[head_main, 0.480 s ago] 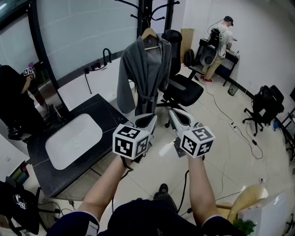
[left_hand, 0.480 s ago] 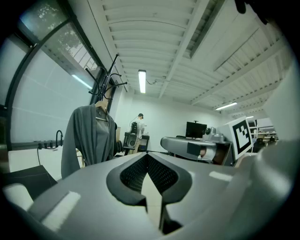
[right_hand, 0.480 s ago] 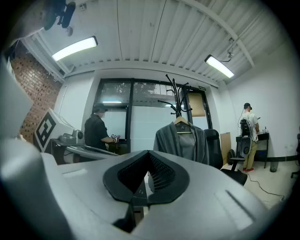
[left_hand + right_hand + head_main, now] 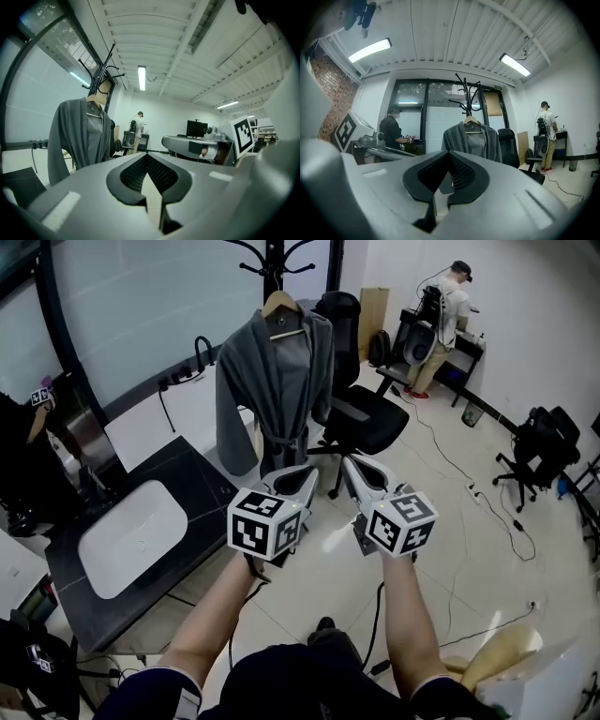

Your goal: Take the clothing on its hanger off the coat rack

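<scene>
A grey robe (image 4: 277,381) hangs on a wooden hanger (image 4: 279,306) from the black coat rack (image 4: 272,257), straight ahead of both grippers. My left gripper (image 4: 307,476) and right gripper (image 4: 351,470) are held side by side at chest height, level, well short of the robe. Both are shut with nothing between their jaws. In the left gripper view the robe (image 4: 77,136) is at the left, beyond the closed left gripper (image 4: 147,158). In the right gripper view the robe (image 4: 471,140) hangs dead ahead, above the closed right gripper (image 4: 449,158).
A black office chair (image 4: 361,418) stands just right of the robe. A black counter with a white sink (image 4: 131,535) lies at the left. One person works at a desk (image 4: 448,320) far right, another stands at the left edge (image 4: 19,446). Cables cross the tiled floor (image 4: 469,512).
The whole scene has slid a little to the left in the head view. Both grippers keep the same pose and stay shut.
</scene>
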A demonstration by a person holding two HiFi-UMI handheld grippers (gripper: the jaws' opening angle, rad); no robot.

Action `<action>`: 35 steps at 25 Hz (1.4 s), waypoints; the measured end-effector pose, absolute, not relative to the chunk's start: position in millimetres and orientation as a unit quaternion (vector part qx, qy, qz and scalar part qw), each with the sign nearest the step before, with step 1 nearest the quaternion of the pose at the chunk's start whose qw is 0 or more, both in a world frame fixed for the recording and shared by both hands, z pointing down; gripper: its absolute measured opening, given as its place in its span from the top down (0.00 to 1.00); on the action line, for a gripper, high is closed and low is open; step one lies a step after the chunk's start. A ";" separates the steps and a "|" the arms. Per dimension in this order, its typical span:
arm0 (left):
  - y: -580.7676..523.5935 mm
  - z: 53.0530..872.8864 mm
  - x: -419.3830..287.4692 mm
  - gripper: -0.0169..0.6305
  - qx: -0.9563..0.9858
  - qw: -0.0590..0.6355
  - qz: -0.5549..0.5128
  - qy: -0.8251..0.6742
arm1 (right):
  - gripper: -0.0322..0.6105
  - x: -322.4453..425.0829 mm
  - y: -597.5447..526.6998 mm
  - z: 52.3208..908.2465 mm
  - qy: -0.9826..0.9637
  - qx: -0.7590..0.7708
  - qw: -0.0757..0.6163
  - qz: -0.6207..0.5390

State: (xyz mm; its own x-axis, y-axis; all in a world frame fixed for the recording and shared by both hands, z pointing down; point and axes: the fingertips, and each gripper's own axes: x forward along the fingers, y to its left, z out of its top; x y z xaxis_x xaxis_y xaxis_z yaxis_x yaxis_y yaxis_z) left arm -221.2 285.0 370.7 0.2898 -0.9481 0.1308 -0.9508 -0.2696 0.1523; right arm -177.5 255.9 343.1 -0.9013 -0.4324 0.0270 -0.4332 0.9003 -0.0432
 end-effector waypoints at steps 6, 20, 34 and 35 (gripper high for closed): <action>227.7 366.6 -200.1 0.95 0.791 0.096 0.007 -0.604 | 0.95 -158.8 201.6 341.9 -0.978 0.209 0.007 0.024; 111.0 363.1 -160.3 0.95 0.770 0.103 0.008 -0.630 | 0.95 -112.9 82.0 340.6 -0.983 0.182 0.013 0.027; 0.6 372.5 -188.3 0.95 0.752 0.101 -0.004 -0.651 | 0.95 -142.7 -23.7 354.1 -0.988 0.151 0.026 0.017; -6.8 371.7 -193.4 0.95 0.748 0.099 -0.005 -0.656 | 0.95 -147.7 -31.7 353.6 -0.989 0.144 0.027 0.016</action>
